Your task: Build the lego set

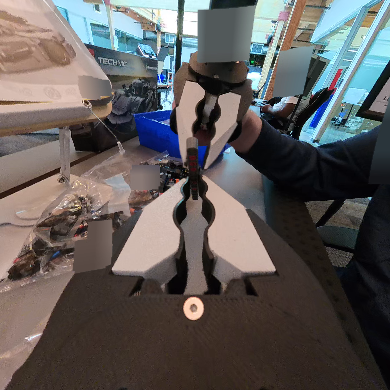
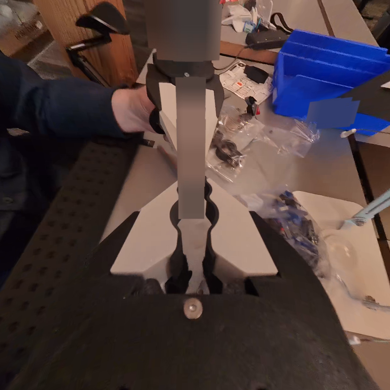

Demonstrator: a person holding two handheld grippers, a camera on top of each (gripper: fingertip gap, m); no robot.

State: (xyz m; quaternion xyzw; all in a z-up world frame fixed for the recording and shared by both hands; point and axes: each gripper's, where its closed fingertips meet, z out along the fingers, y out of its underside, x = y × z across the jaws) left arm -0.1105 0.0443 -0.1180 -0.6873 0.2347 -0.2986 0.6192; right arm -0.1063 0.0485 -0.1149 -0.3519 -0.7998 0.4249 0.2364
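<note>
left gripper (image 1: 193, 185): pale grey fingers, black body
beam (image 1: 193, 168) in its tips: black, red pins, grey end
bin (image 1: 156, 132) beyond jaws: blue
sleeve (image 1: 306, 160): dark navy
bags (image 1: 69, 211) left of jaws: clear

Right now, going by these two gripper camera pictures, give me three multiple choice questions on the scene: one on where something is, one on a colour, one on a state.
1. Where is the black beam with red pins?
A. Between the two grippers' fingertips
B. Inside the blue bin
C. Lying flat on the table

2. What colour is the storage bin behind the parts bags?
A. Green
B. Blue
C. Yellow

3. How does the left gripper stand?
A. Wide open, nothing in it
B. Shut on the beam's lower end
C. Lying on the table

Answers: 1 A, the beam stands upright, the left gripper below and the right gripper above it. 2 B, its walls are bright blue in both views. 3 B, its white fingers close around the beam's bottom end.
</note>
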